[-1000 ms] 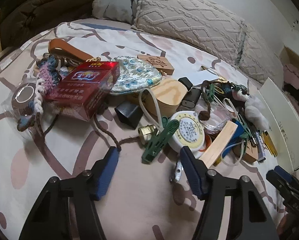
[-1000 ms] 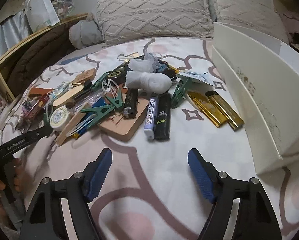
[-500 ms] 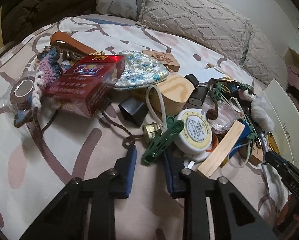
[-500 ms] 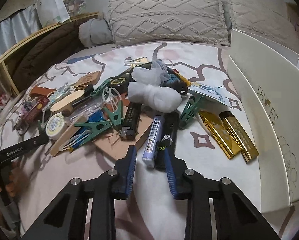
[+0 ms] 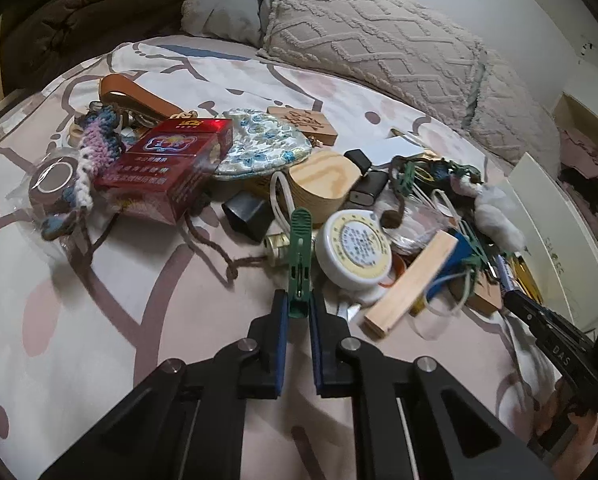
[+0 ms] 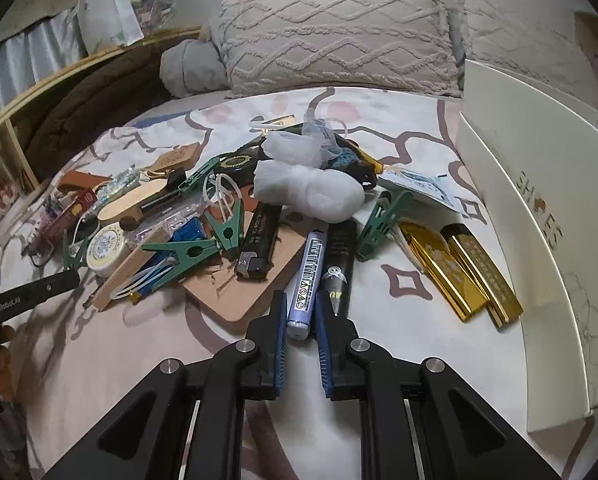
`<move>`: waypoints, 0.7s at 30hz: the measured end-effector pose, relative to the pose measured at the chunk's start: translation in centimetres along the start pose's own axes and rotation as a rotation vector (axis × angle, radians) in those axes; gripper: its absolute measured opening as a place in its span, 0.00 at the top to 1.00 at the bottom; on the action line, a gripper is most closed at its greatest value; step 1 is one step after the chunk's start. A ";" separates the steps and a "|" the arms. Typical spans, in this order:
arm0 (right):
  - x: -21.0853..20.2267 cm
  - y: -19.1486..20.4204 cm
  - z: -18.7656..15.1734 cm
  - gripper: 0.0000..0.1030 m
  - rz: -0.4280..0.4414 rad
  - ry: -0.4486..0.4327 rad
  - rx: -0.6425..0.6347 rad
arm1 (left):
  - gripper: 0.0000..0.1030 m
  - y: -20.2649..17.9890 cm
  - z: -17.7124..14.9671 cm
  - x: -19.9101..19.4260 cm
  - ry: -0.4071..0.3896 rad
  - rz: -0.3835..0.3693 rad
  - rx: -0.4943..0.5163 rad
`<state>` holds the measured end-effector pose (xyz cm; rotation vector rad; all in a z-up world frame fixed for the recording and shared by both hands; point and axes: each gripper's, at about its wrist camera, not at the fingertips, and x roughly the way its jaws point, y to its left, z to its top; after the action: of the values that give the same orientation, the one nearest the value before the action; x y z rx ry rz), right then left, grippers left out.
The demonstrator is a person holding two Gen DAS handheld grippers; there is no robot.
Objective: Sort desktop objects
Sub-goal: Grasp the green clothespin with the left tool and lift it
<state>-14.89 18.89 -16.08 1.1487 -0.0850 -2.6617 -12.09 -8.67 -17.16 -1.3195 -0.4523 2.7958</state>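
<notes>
Left gripper (image 5: 298,312): jaws just closed, clamped on the near end of a green clip (image 5: 300,256) pointing away from it. Right gripper (image 6: 301,314): jaws just closed, pinching a purple lighter (image 6: 307,280) at its near end.

A dark green clothespin (image 5: 300,264) sits between blue pads (image 5: 281,340). The cigarette box (image 5: 171,168) is red, the pouch (image 5: 259,150) pale with blue flowers. The lighter (image 6: 307,284) is lilac (barcode label), the bars (image 6: 459,272) gold, the bed sheet (image 6: 399,360) white with mauve lines.
</notes>
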 end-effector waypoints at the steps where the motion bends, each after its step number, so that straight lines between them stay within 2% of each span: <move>1: -0.2 -0.1 -0.2 0.86 0.007 0.001 0.005 | 0.90 0.1 -0.1 -0.2 0.003 -0.008 -0.005; 8: -1.4 -0.6 -1.5 0.86 0.058 0.010 0.047 | 0.90 -0.6 -1.4 -1.9 0.012 -0.048 0.000; 16: -3.0 -0.6 -2.7 0.86 0.078 0.001 0.062 | 0.90 -3.6 -4.5 -3.7 0.038 -0.128 0.113; 21: -3.1 -1.0 -2.6 0.86 0.044 -0.011 0.084 | 0.90 -5.3 -6.5 -4.7 0.050 -0.174 0.178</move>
<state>-11.16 20.77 -15.83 1.1438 -0.2238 -2.6489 -4.71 -2.65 -16.08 -1.2455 -0.2926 2.5874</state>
